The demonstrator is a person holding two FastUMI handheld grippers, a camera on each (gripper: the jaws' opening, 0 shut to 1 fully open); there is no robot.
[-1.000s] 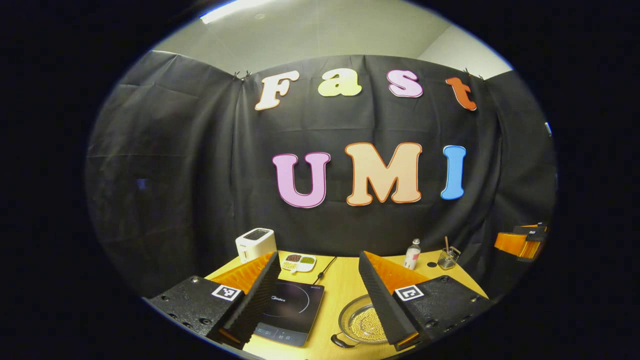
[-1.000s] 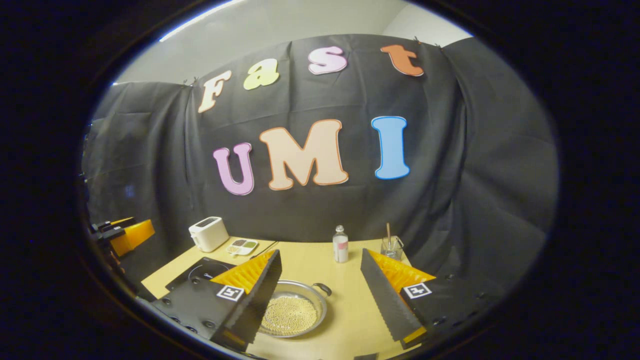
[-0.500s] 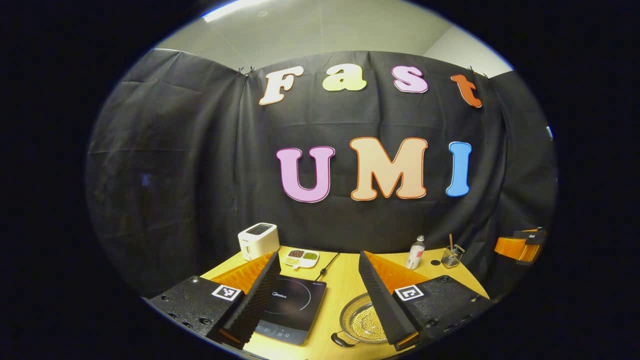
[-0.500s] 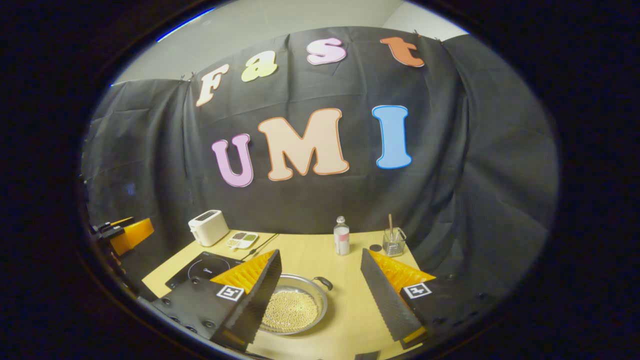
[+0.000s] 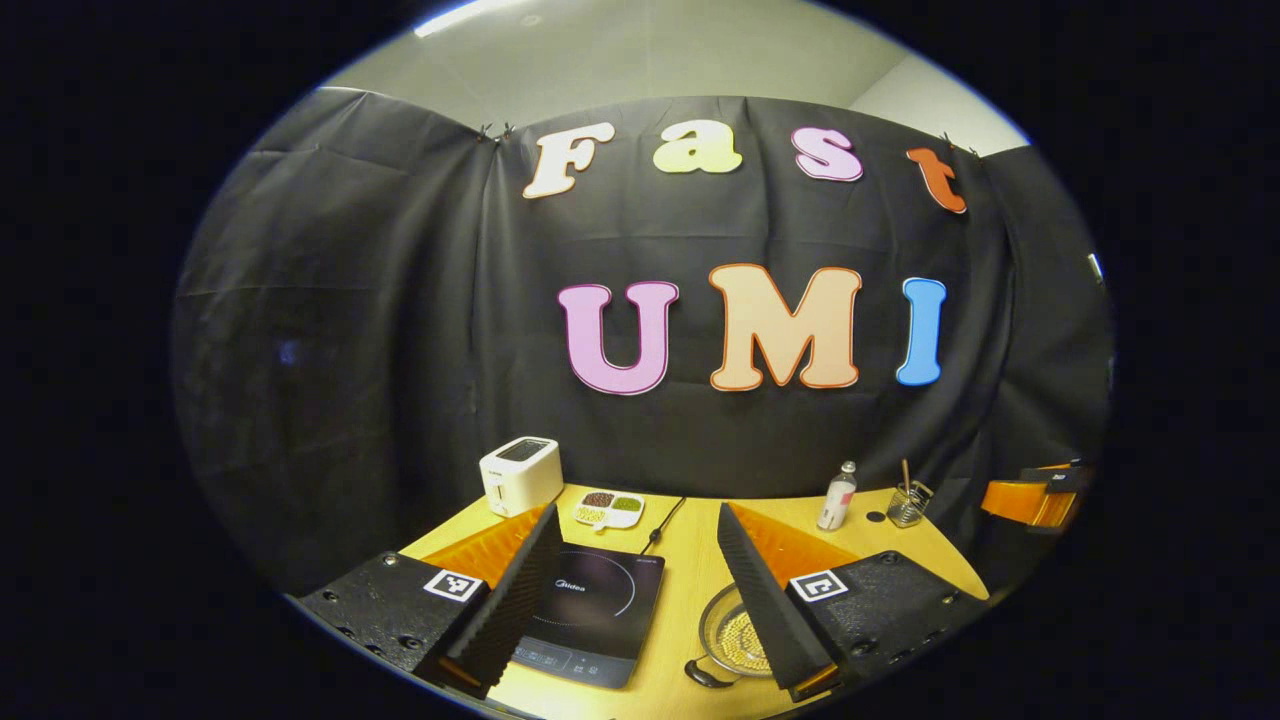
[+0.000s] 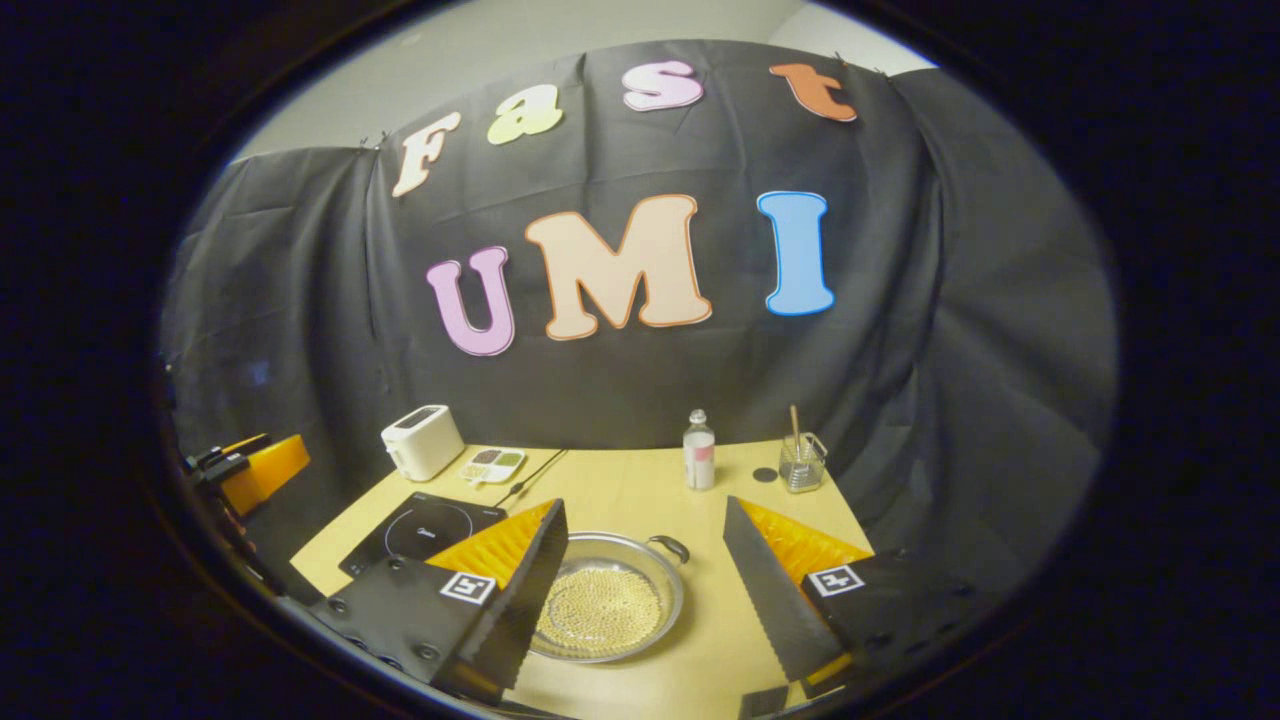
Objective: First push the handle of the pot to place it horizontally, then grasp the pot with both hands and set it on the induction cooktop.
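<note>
A shallow metal pot (image 6: 606,610) filled with small pale beads sits on the wooden table (image 6: 620,490) just right of the black induction cooktop (image 6: 420,528), not yet on it. The right gripper (image 6: 645,590) hangs above the pot with its jaws spread wide and empty. The left gripper (image 5: 632,590) hovers over the cooktop (image 5: 590,612), jaws likewise apart and holding nothing; the pot (image 5: 735,640) lies near its right finger. One dark loop handle (image 6: 670,547) juts toward the back right, another (image 5: 705,675) toward the front, so the pair stand askew. The pot looks rigid, smooth-walled and weighted by loose beads that could roll if it tips; the two small handles appear the surest holds, lifted level.
</note>
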